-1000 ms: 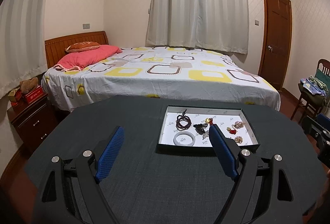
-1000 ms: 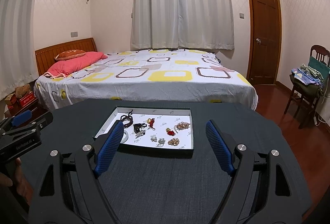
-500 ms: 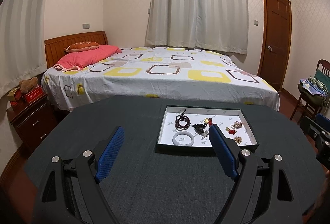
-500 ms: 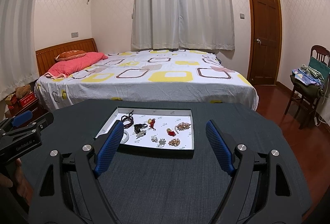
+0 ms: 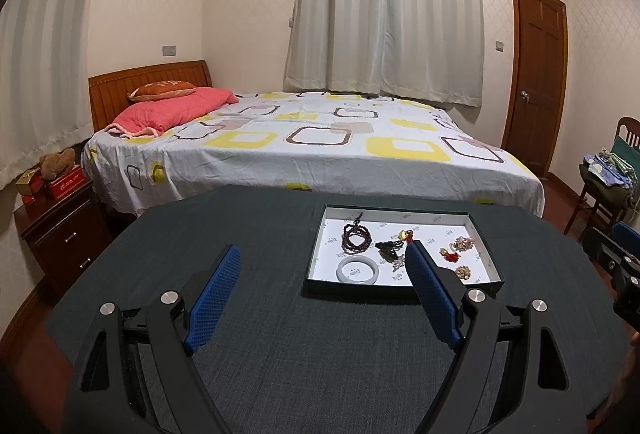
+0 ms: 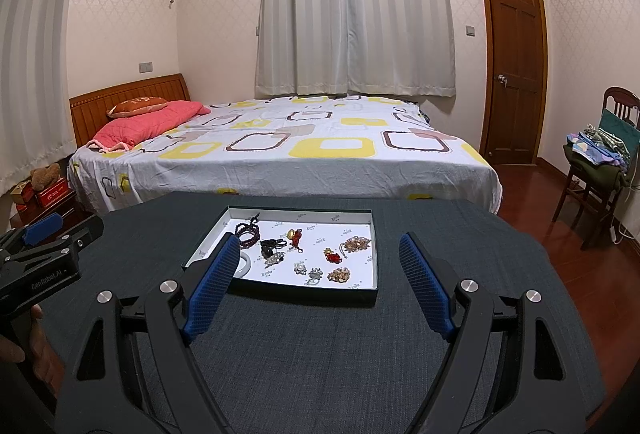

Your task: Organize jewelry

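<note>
You're holding the left gripper (image 5: pixel 322 288) low over the dark counter (image 5: pixel 280 374), jaws spread wide and grasping nothing, and it's sitting back from the tray (image 5: pixel 316 286) so the whole spread stays in sight between its blue pads.

Everything the job concerns is lying inside that shallow white-lined tray, toward the far middle of the counter. Reading across it: the dark bead bracelet (image 6: pixel 249 233) is coiled at the far left corner, and the pale bangle (image 5: pixel 357 271) is lying flat near the front left wall, half hidden behind a pad in the right view. Next come the black corded piece (image 6: pixel 269 244) and the red and gold charm (image 6: pixel 295 235), almost touching, so a pinch there is going to need care. Then the small silver pieces (image 6: pixel 307 271) along the front, the red brooch (image 6: pixel 332 256), and the two gold clusters (image 6: pixel 355 243) on the right, each lying apart from its neighbours.

You're keeping the right gripper (image 6: pixel 316 284) squared up to the tray's near wall, jaws released and empty too.

Whether this spread is sorted or waiting to be sorted, I can't tell: loose pieces lying in one tray fit both, so I'm calling no move.
</note>
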A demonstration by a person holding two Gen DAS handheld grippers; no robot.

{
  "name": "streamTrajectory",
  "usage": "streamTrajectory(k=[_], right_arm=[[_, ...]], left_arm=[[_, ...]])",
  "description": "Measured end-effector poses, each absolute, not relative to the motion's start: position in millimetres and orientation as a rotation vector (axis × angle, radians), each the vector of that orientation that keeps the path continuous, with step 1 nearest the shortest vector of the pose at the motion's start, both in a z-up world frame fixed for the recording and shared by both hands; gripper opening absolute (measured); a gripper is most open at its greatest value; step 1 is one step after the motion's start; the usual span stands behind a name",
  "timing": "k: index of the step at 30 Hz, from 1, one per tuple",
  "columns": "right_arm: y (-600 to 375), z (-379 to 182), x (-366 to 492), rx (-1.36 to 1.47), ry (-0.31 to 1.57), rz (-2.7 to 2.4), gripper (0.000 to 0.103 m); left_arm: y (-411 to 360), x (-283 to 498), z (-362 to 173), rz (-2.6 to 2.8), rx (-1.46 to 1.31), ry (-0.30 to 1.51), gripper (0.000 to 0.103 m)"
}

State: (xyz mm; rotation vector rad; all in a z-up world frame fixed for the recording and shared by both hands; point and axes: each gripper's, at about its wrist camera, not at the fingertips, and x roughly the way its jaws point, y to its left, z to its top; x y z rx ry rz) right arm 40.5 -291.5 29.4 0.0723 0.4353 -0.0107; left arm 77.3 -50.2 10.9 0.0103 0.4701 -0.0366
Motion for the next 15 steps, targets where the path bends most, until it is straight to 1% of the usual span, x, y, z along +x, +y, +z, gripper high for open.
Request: streamTrajectory(k=[15], right_arm=[[-289.4,29.9,40.1,0.072,0.436,-0.011,0.08]], left_arm=[[-48.3,77.3,12.7,-0.013,0.015,0.464,0.081]])
